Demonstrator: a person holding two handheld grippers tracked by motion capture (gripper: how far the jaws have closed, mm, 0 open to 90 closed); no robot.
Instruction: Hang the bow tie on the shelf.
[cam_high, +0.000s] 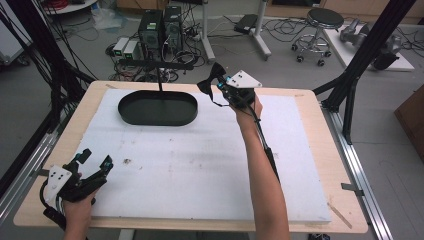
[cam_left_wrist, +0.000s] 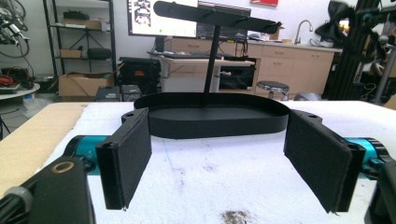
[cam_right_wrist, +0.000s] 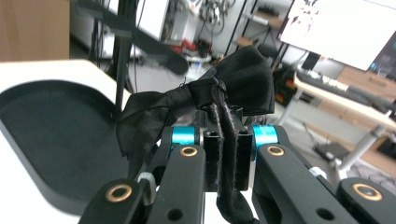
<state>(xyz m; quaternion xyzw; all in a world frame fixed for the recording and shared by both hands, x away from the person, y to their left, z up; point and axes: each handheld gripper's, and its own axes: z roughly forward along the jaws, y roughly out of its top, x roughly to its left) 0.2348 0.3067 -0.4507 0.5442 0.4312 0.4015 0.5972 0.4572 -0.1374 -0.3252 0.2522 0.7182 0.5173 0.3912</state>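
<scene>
A black bow tie (cam_high: 212, 79) hangs in the air above the far middle of the table, and my right gripper (cam_high: 223, 90) is shut on it. In the right gripper view the bow tie (cam_right_wrist: 219, 93) spreads above the closed jaws, its strap pinched between the pads. A black oval tray (cam_high: 157, 108) with an upright post and a crossbar (cam_high: 156, 64) stands at the far left of the white mat. My left gripper (cam_high: 95, 162) rests near the table's front left corner, open with nothing between its pads (cam_left_wrist: 128, 154). The tray (cam_left_wrist: 212, 116) lies ahead of it.
A white foam mat (cam_high: 200, 160) covers most of the wooden table (cam_high: 320, 150). Black frame posts (cam_high: 365, 55) rise at the right edge. Computers, cables and a stool (cam_high: 320, 25) stand on the floor beyond the table.
</scene>
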